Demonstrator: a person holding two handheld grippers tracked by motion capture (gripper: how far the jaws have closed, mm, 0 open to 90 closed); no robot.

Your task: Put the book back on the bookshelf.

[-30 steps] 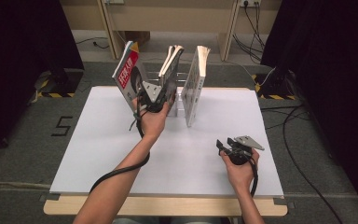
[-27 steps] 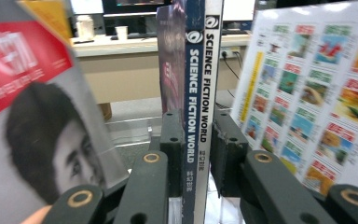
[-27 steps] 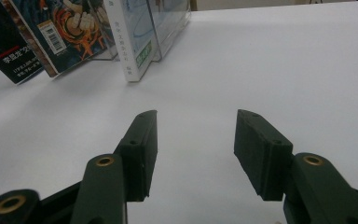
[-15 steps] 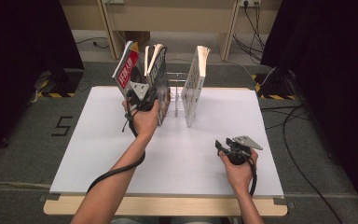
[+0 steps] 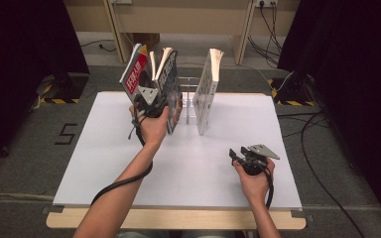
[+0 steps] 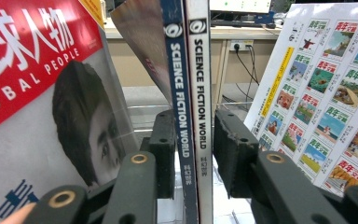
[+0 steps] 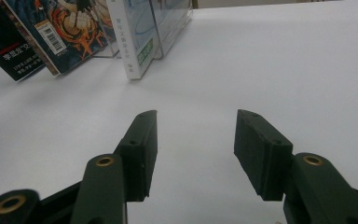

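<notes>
white covered the table (image 5: 129,163) from edge to edge. near its far edge, a little left of the middle, a clear rack (image 5: 191,101) held the magazines upright. the red magazine (image 5: 135,74) leaned leftmost, tilted toward the table's left edge. just right of it stood the science fiction pair (image 5: 171,94), two thin spines side by side, one blue and one white. further right, apart from them, stood the comic-grid magazine (image 5: 206,91).

the left gripper (image 6: 193,154) was up at the rack, its jaws on either side of the pair's spines. the jaws had just been opening. the left pad lay close against the blue spine, while a gap showed between the right pad and the white spine, so the pads no longer squeezed the pair. in the high view the left gripper (image 5: 151,99) sat at the near side of the pair, the hand just behind it.

the right gripper (image 7: 196,140) rested on the table toward the near right corner, well apart from the rack. its jaws stood wide with bare table between them. in the high view the right gripper (image 5: 240,156) pointed left across the table.
</notes>
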